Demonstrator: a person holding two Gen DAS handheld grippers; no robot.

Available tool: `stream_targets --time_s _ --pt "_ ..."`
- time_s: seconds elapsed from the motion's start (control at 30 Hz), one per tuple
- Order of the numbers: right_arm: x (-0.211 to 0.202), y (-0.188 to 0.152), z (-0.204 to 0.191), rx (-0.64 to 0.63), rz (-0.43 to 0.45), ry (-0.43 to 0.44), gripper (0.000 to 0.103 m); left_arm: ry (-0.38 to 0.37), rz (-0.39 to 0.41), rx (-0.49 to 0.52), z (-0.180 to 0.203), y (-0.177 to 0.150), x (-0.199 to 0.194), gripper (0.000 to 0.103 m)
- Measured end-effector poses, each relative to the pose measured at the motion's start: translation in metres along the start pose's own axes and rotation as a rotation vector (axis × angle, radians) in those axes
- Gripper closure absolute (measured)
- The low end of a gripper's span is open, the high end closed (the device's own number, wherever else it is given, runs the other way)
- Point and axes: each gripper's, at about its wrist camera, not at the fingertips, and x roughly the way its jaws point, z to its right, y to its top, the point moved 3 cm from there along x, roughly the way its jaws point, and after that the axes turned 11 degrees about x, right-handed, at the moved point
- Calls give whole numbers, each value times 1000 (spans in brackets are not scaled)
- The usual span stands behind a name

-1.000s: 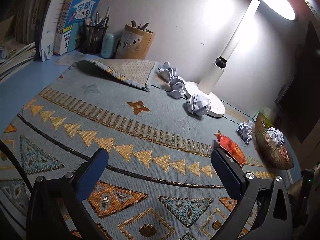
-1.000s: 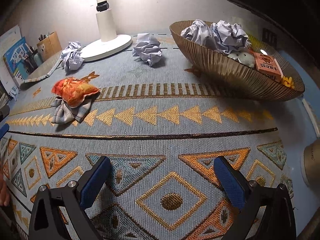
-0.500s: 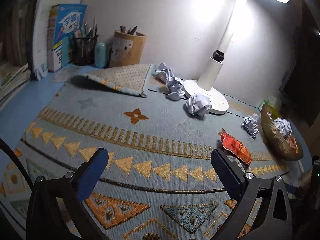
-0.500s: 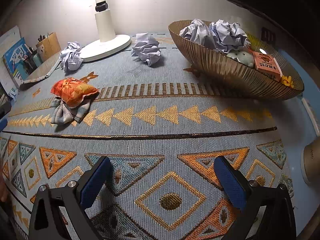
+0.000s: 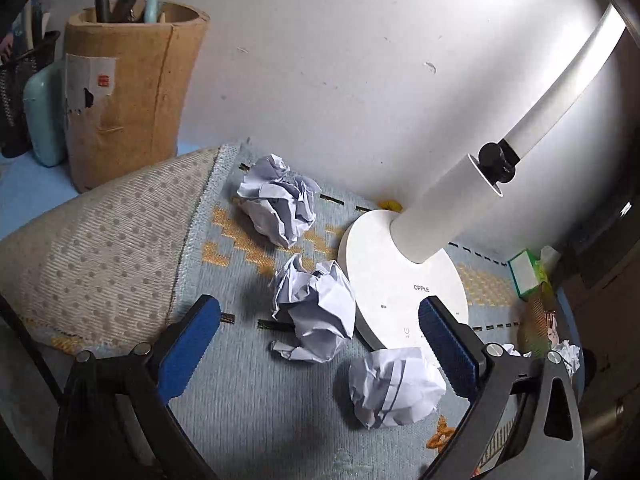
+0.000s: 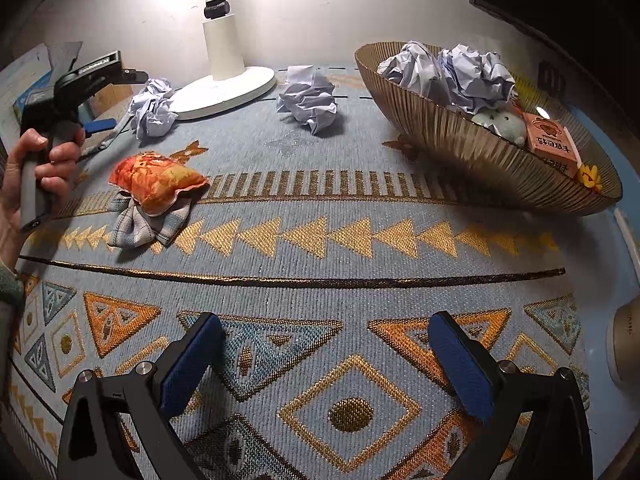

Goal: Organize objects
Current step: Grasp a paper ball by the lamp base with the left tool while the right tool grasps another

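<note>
My left gripper (image 5: pixel 316 328) is open, its jaws on either side of a crumpled white paper ball (image 5: pixel 316 312) beside the lamp base (image 5: pixel 404 280). A second ball (image 5: pixel 394 388) lies nearer by the right finger, a third (image 5: pixel 278 204) farther back. In the right wrist view the left gripper (image 6: pixel 100 124) is held at far left near a paper ball (image 6: pixel 154 110). My right gripper (image 6: pixel 324 364) is open and empty low over the patterned mat (image 6: pixel 320 248). A gold bowl (image 6: pixel 480 152) at right holds paper balls, a small box and a plush.
An orange pouch (image 6: pixel 156 184) lies on a grey cloth (image 6: pixel 140 224) at left. One more paper ball (image 6: pixel 310 102) lies before the bowl. A cardboard pen holder (image 5: pixel 128 84) and the folded-up mat corner (image 5: pixel 100 240) are at back left. The lamp arm (image 5: pixel 540 112) leans overhead.
My left gripper has moved far forward to the paper balls at the lamp base and now straddles one. My right gripper has stayed put.
</note>
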Motion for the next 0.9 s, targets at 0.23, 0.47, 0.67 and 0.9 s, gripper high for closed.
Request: stream_targets --time_s 0.23,0.47,0.67,0.9 --pt "-3 8 -18 1 -81 156 0 -47 -40 49 7 -15 -2 64" --pt "-5 83 -100 36 -108 312 0 -20 22 92 3 -35 -36 65" --pt "41 126 -171 -15 -54 206 22 25 69 22 -14 -28 -30 65" --pt "103 154 -195 153 -147 233 38 14 67 -7 -21 -26 -28 65"
